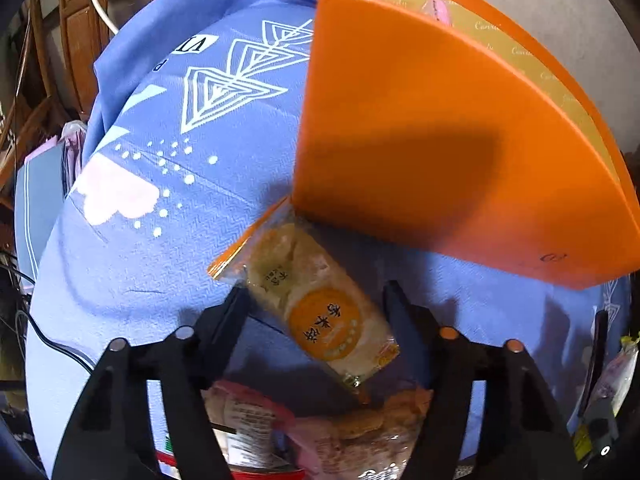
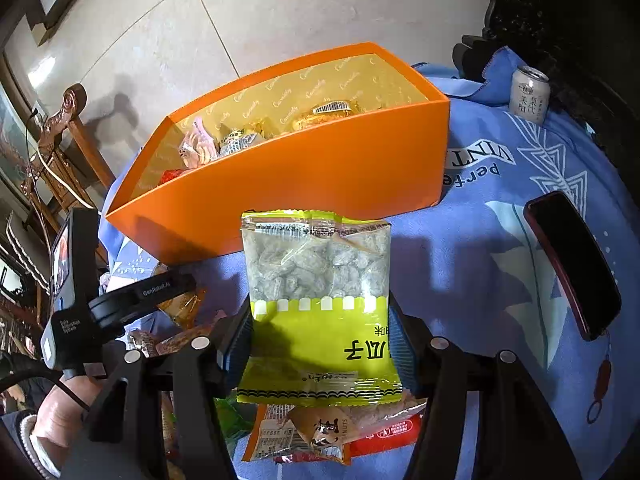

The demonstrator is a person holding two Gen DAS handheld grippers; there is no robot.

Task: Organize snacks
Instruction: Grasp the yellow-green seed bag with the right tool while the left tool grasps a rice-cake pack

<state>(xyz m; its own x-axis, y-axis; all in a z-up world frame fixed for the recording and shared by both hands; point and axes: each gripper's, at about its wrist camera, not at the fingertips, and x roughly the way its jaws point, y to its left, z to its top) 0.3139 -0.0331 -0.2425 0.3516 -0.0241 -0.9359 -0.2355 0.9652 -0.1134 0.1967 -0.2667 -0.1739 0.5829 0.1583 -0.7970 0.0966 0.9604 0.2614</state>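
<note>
- Sorting is judged partway done: several wrapped snacks are already seen inside the orange box point(image 2: 280, 168), just ahead of both grippers.
- A green-yellow seed packet point(image 2: 318, 304) is clamped between the right gripper point(image 2: 320, 344) pads.
- An orange rice-cracker packet point(image 1: 316, 304) lies diagonally between the left gripper point(image 1: 316, 312) jaws, half open; contact cannot be told.
- More packets point(image 2: 320, 436) remain below the jaws, unsorted.

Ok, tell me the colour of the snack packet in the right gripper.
Lime green below, with a clear window above, on the snack packet; best seen in the right wrist view.
</note>
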